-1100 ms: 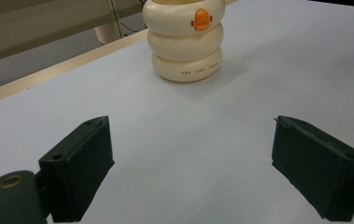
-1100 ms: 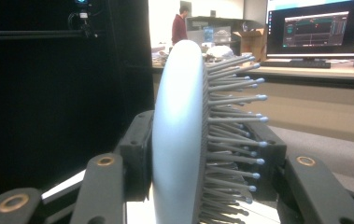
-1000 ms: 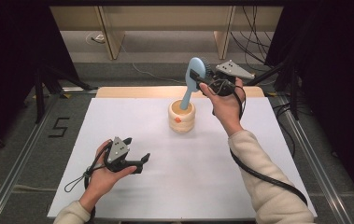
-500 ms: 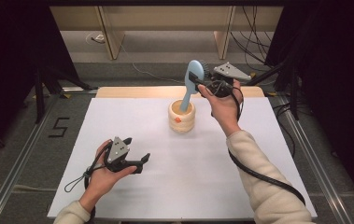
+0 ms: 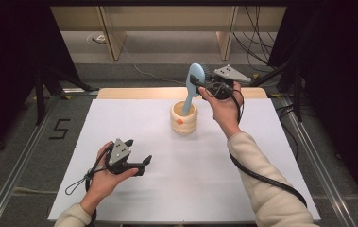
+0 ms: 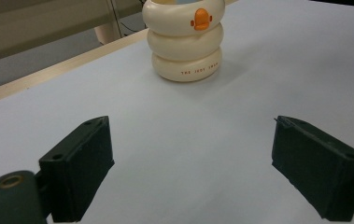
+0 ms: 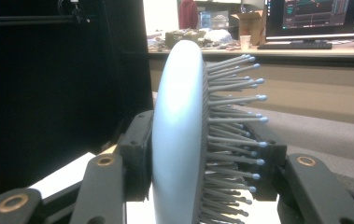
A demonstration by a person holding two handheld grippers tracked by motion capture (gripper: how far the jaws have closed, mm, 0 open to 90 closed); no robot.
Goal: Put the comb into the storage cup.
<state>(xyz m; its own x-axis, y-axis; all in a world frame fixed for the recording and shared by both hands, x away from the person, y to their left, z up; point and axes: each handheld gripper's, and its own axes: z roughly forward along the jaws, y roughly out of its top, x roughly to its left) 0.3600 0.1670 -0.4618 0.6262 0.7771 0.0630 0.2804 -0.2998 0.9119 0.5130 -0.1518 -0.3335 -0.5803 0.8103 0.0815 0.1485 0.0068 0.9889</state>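
The right gripper (image 5: 201, 86) is clamped on the head of a light blue hairbrush (image 5: 193, 80), one jaw on its smooth back and the other pressed into the bristles. The brush's handle slants down into a cream ringed holder (image 5: 184, 119) with a small orange mark on its side; the handle's lower end is hidden inside the holder, so whether it touches the bottom cannot be told. In the right gripper view the brush (image 7: 184, 140) is cut off at the bottom edge and its bristle side partly covers one jaw. The left gripper (image 5: 139, 164) rests low over the white tabletop (image 5: 261, 142), well apart from the holder, its jaws spread wide with nothing between them; in its own view the holder's top (image 6: 184, 42) is cut off by the frame. The white sheet lies on a table with a wooden far edge, grey floor around, metal rails at the sides, cables beyond, and dark curtains left and right
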